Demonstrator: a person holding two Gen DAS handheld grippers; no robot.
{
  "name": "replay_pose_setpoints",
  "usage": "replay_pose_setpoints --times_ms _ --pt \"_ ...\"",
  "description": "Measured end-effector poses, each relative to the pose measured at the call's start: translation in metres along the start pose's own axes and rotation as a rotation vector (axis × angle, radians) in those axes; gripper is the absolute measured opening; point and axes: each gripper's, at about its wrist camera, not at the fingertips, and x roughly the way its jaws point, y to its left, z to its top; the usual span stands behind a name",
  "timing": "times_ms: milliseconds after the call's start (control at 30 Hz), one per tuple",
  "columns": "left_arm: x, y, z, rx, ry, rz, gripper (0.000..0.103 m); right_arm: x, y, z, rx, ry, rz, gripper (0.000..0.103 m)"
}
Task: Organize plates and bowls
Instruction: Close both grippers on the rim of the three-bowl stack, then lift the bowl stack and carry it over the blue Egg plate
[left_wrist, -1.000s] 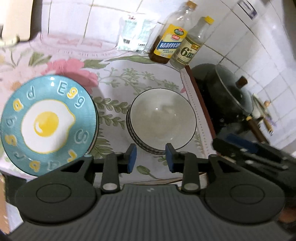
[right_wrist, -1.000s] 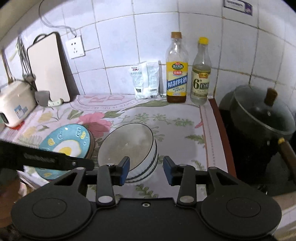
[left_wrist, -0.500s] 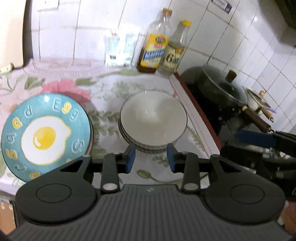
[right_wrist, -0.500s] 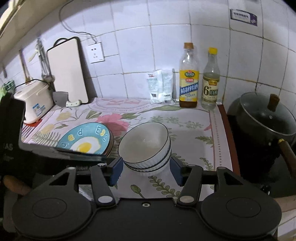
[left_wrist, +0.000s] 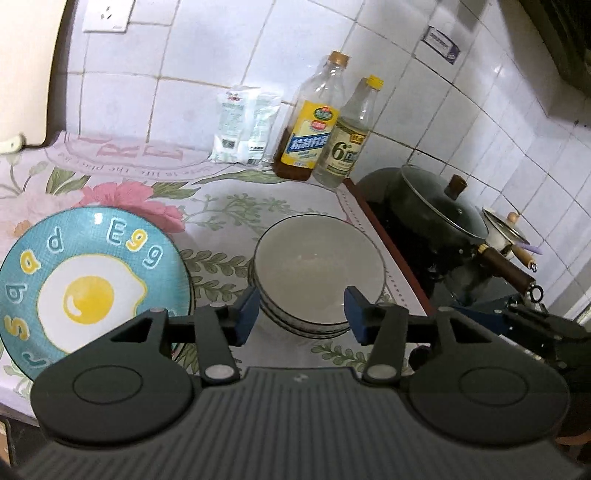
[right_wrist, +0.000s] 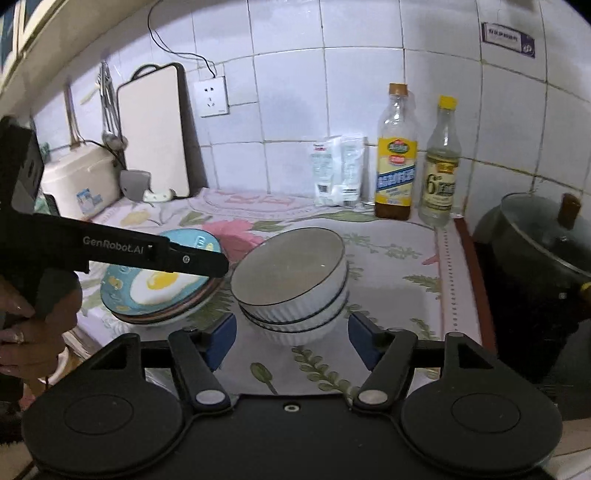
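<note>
While both grippers hang over a flower-print counter cloth (right_wrist: 388, 258), the crockery looks largely sorted: a stack of white ribbed bowls (right_wrist: 295, 280) sits at the centre of the right wrist frame, and a pile of plates topped by a teal fried-egg plate (left_wrist: 88, 288) lies just beside it, at the lower left of the left wrist frame. The two stacks stand close but apart. No loose plate or bowl shows anywhere else on the counter, so the sorting seems near its end, perhaps with only a final nudge or a retreat left; whether more dishes wait outside the frames cannot be told.

Neither tool grips anything. The left gripper (left_wrist: 301, 314) has its blue pads spread and its jaws are opening, the bowl stack framed beyond the gap but untouched. The right gripper (right_wrist: 291, 339) is wider still, jaws likewise opening, with the bowls just ahead of them and no contact visible.

Raised letters around the plate rim spell "Egg", followed by further letters too scattered to read as a word. "GenRobot.AI" is printed in white along the arm of the left tool at the left of the right wrist frame. Against the tiled wall, a yellow-labelled cooking wine bottle (right_wrist: 395, 155) carries Chinese characters, and a clear vinegar bottle (right_wrist: 441, 166) shows a large "6°". White sachets (right_wrist: 338, 171) beside them bear print too small to read.
</note>
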Motion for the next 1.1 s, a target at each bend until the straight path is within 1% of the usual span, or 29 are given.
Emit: replay_pose_setpoints --times_ms 100,200,267,333,433,567,667,733,800,867,900,967,1033,1100 --pt "0.008 0.009 -0.001 -0.039 0.018 -0.010 0.054 0.008 -0.006 -0.006 0.015 -0.040 0.036 0.073" --pt "0.022 0.019 0.000 -0.107 0.047 -0.013 0.055 0.024 -0.009 -0.015 -0.010 -0.059 0.038 0.077" --pt "0.032 0.022 0.003 -0.150 0.069 -0.024 0.055 0.036 -0.012 -0.021 -0.032 -0.072 0.028 0.088" --pt "0.043 0.022 0.005 -0.162 0.086 -0.029 0.055 0.047 -0.015 -0.028 -0.064 -0.107 0.025 0.089" --pt "0.059 0.023 0.006 -0.177 0.119 -0.011 0.055 0.064 -0.017 -0.034 -0.105 -0.124 0.023 0.091" --pt "0.077 0.029 0.007 -0.232 0.154 -0.010 0.055 0.084 -0.020 -0.045 -0.130 -0.161 0.027 0.098" --pt "0.087 0.036 0.007 -0.316 0.178 -0.015 0.055 0.101 -0.023 -0.051 -0.127 -0.174 0.066 0.101" --pt "0.090 0.039 0.008 -0.341 0.186 -0.014 0.053 0.112 -0.024 -0.053 -0.132 -0.172 0.097 0.101" --pt "0.093 0.040 0.009 -0.352 0.191 -0.002 0.050 0.119 -0.024 -0.053 -0.136 -0.172 0.117 0.102" --pt "0.098 0.040 0.010 -0.361 0.206 0.024 0.044 0.124 -0.025 -0.051 -0.131 -0.174 0.135 0.103" --pt "0.100 0.041 0.010 -0.370 0.204 0.046 0.043 0.126 -0.026 -0.050 -0.131 -0.177 0.142 0.103" --pt "0.103 0.040 0.009 -0.381 0.205 0.060 0.042 0.126 -0.028 -0.050 -0.132 -0.189 0.156 0.103" --pt "0.106 0.037 0.008 -0.367 0.206 0.079 0.040 0.127 -0.031 -0.050 -0.119 -0.191 0.168 0.103" --pt "0.108 0.033 0.006 -0.357 0.209 0.096 0.040 0.128 -0.030 -0.052 -0.136 -0.194 0.174 0.103"
